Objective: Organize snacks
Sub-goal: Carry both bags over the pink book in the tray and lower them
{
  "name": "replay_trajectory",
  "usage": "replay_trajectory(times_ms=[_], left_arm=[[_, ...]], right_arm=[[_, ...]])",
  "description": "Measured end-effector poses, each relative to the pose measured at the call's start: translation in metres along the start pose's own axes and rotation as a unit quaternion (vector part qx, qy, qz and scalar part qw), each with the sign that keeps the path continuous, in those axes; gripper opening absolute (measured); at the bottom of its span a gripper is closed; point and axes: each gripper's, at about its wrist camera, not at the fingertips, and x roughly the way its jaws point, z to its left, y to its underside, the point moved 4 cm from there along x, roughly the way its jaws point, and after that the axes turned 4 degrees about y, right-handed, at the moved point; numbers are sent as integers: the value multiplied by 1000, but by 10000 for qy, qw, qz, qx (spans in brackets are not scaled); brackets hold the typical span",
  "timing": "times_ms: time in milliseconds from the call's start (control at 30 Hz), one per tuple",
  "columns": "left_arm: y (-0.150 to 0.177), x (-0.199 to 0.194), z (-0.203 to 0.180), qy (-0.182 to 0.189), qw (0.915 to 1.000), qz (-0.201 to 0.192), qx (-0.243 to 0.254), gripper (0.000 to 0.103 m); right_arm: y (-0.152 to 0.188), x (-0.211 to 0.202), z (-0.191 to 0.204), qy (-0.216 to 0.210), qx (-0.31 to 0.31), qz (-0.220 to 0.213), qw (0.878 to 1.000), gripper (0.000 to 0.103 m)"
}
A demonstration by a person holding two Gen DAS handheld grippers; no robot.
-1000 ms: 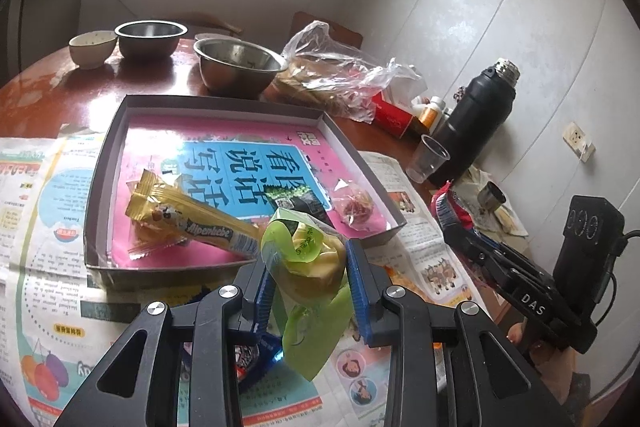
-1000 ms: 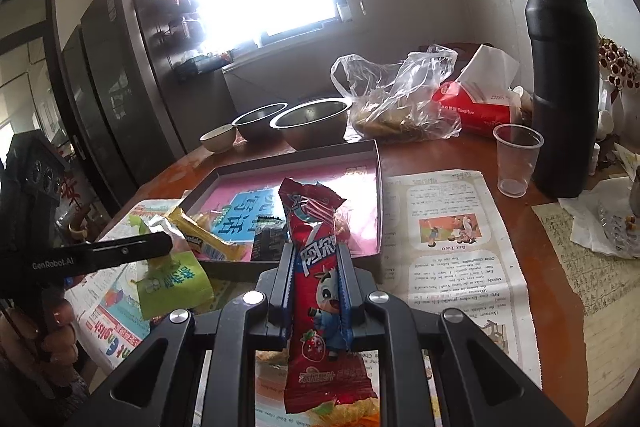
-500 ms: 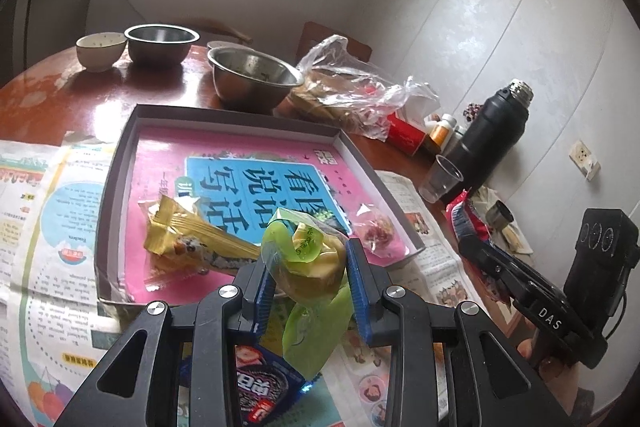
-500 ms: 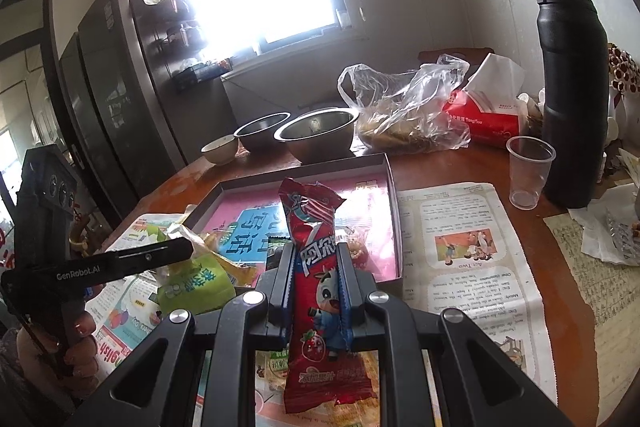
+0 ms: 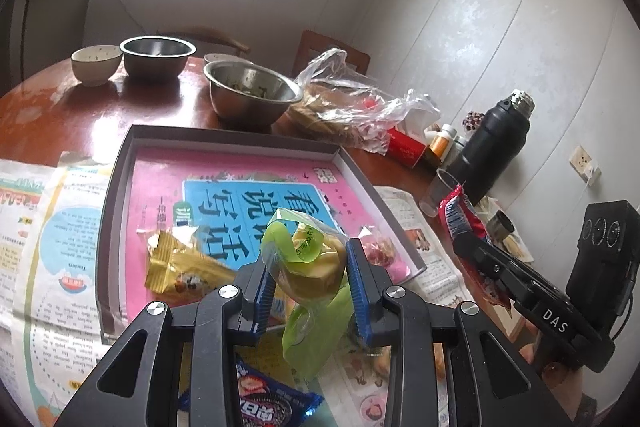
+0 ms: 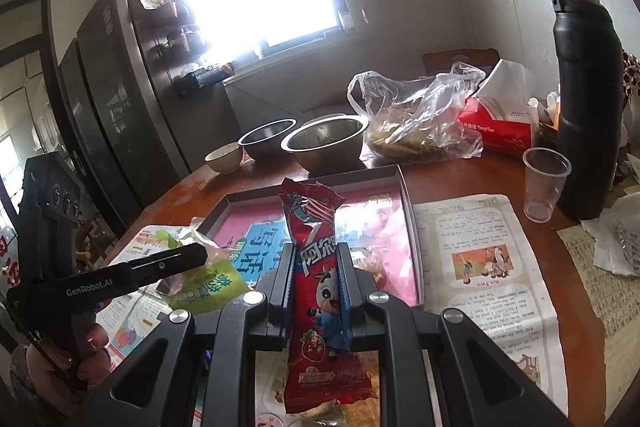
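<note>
My left gripper (image 5: 310, 267) is shut on a green-wrapped snack (image 5: 308, 263) and holds it above the near edge of the shallow grey box (image 5: 116, 195) with a pink and blue floor. A gold snack packet (image 5: 180, 267) and a small clear-wrapped sweet (image 5: 376, 247) lie in the box. A dark blue snack packet (image 5: 264, 403) lies on the newspaper below. My right gripper (image 6: 316, 267) is shut on a long red snack packet (image 6: 316, 291), upright, just before the box (image 6: 408, 211). The left gripper with its green snack (image 6: 208, 287) shows at the left there.
Two steel bowls (image 5: 250, 99) and a small ceramic bowl (image 5: 96, 63) stand behind the box. A plastic bag of food (image 6: 416, 123), a red tissue box (image 6: 500, 131), a clear cup (image 6: 544, 183) and a black flask (image 6: 586, 99) stand at the right. Newspaper (image 6: 480, 267) covers the table.
Both grippers have risen and moved forward toward the box, each still holding its snack. The box now looks nearer and lower in both views.
</note>
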Motion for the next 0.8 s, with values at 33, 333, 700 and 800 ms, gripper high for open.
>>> replay_trajectory(times_ms=[33, 333, 700, 800], left_arm=[[-2, 1, 0, 3, 10000, -2, 4, 35], [-16, 11, 6, -34, 10000, 53, 63, 35], [-33, 24, 11, -107, 9991, 215, 343, 35], [-32, 30, 13, -74, 9987, 315, 400, 35]], right_arm=[[-1, 1, 1, -4, -15, 4, 10000, 19], [-14, 9, 8, -13, -60, -24, 10000, 19], [-30, 26, 15, 6, -66, -11, 10000, 19], [-33, 33, 18, 13, -70, 18, 10000, 19]])
